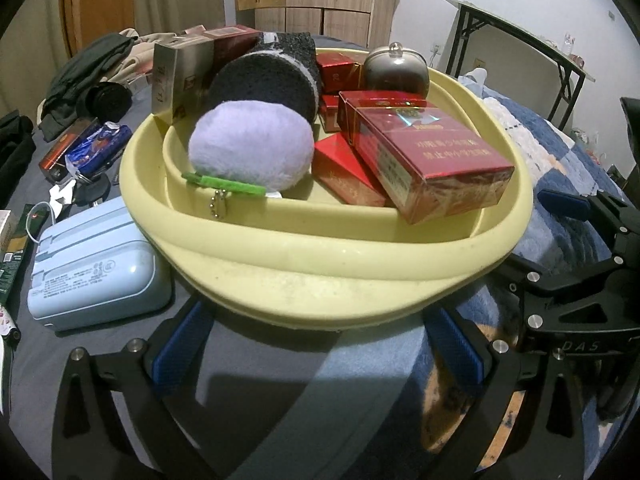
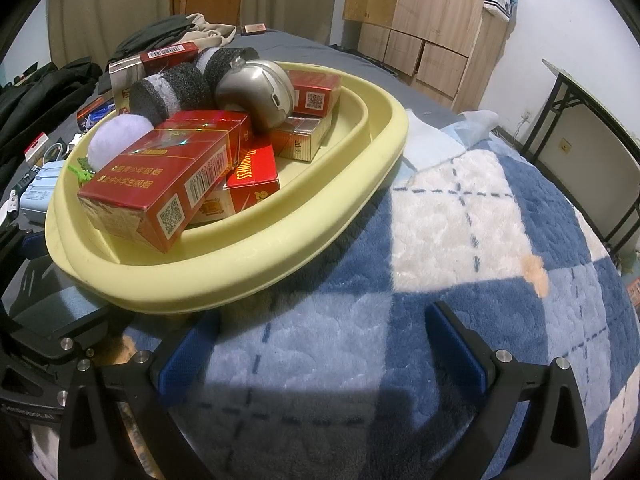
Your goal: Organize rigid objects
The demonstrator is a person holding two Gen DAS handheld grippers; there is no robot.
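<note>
A pale yellow basin (image 1: 320, 264) (image 2: 280, 252) rests on the bed and holds several red cigarette packs (image 1: 424, 160) (image 2: 160, 184), a dark foam roll (image 1: 272, 76) (image 2: 168, 88), a lilac plush ball (image 1: 248, 144) (image 2: 116, 136) with a green tag, a silver round case (image 1: 396, 68) (image 2: 256, 88) and a grey box (image 1: 184, 76). My left gripper (image 1: 316, 344) stands open just in front of the basin's near rim, nothing between its blue pads. Over the blanket, right of the basin, my right gripper (image 2: 324, 352) is open and empty; it also shows in the left wrist view (image 1: 576, 240).
A light blue case (image 1: 96, 264) lies left of the basin, beside a blue snack wrapper (image 1: 96, 148), a red box, keys and dark clothes (image 1: 88, 68). A blue-and-white checked blanket (image 2: 460, 240) covers the bed's right side. A wooden wardrobe (image 2: 432, 16) and a folding table (image 1: 520, 40) stand behind.
</note>
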